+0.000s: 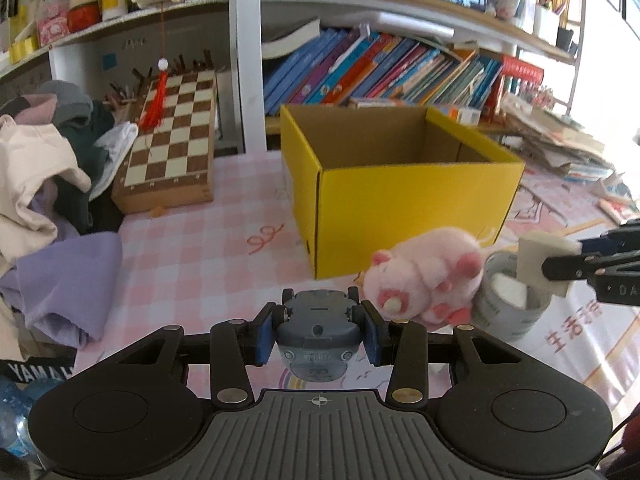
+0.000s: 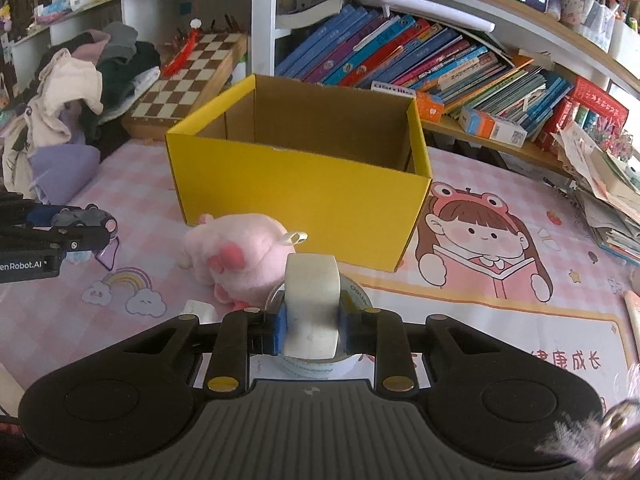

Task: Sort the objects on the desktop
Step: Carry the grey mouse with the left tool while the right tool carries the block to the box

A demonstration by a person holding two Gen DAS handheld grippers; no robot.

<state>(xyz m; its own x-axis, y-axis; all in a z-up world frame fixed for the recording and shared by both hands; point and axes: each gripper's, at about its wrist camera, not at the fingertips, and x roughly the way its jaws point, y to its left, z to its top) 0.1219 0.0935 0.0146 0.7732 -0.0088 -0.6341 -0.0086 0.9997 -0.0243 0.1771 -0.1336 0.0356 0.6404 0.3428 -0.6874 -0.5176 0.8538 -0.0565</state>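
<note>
My left gripper (image 1: pixel 319 322) is shut on a grey-blue toy car (image 1: pixel 318 312), held belly-up just above the pink checked tablecloth. A pink plush animal (image 1: pixel 424 276) lies in front of the open yellow cardboard box (image 1: pixel 400 196). In the right wrist view my right gripper (image 2: pixel 312 330) is shut on a white tape roll (image 2: pixel 311 292), lifted over a wider grey tape roll (image 2: pixel 356 294) that stands beside the plush animal (image 2: pixel 236 256). The yellow box (image 2: pixel 304 192) is just behind. Each gripper shows in the other's view: the right gripper (image 1: pixel 560 268) and the left gripper (image 2: pixel 94 226).
A folded chessboard (image 1: pixel 172 140) leans at the back left beside a pile of clothes (image 1: pixel 48 160). Shelves of books (image 2: pixel 420 60) run behind the box. A stack of papers (image 2: pixel 608 196) sits at the right. A water bottle (image 1: pixel 16 416) stands at the near left.
</note>
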